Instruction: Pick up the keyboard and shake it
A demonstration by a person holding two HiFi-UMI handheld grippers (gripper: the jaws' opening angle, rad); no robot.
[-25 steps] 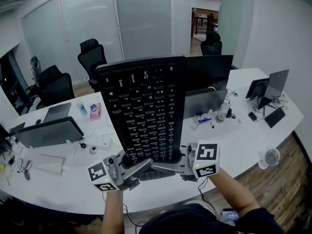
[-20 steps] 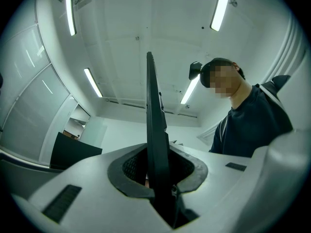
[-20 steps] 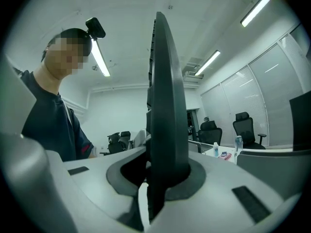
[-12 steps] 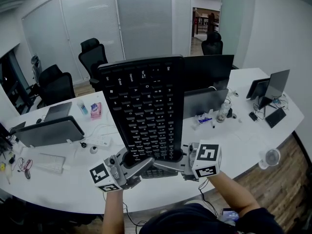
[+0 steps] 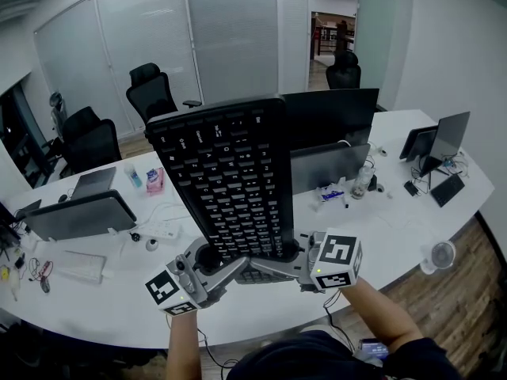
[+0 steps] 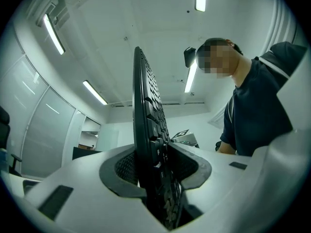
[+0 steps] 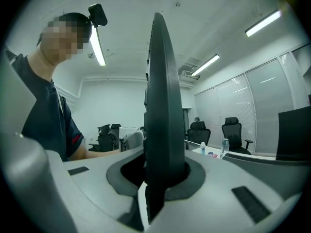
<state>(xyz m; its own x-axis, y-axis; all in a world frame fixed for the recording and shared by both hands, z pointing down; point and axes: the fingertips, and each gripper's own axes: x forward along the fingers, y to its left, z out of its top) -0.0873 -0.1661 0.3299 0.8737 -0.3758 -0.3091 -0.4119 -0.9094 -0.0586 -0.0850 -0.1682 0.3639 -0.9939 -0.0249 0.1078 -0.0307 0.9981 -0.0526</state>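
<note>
White, curved office desk (image 5: 396, 228) fills the background, with glass partition walls behind it. The left gripper (image 5: 228, 266) has its jaws opening, the lower short edge of the black keyboard (image 5: 230, 180) standing between them; in the left gripper view the pads look to lie against both faces, the keys towards the right-hand pad. The right gripper (image 5: 265, 269) is clamped tight on that same lower edge, just beside the left one, and in the right gripper view the keyboard's dark, smooth back runs up from between its jaws. Both grippers meet at the middle of the bottom edge. The keyboard is held up in the air above the desk, standing on end with its keys towards the person and its top leaning to the left. Behind it stand dark monitors (image 5: 337, 113), and to the left lies a grey laptop (image 5: 79, 212). Black office chairs (image 5: 150, 93) stand beyond the desk.
</note>
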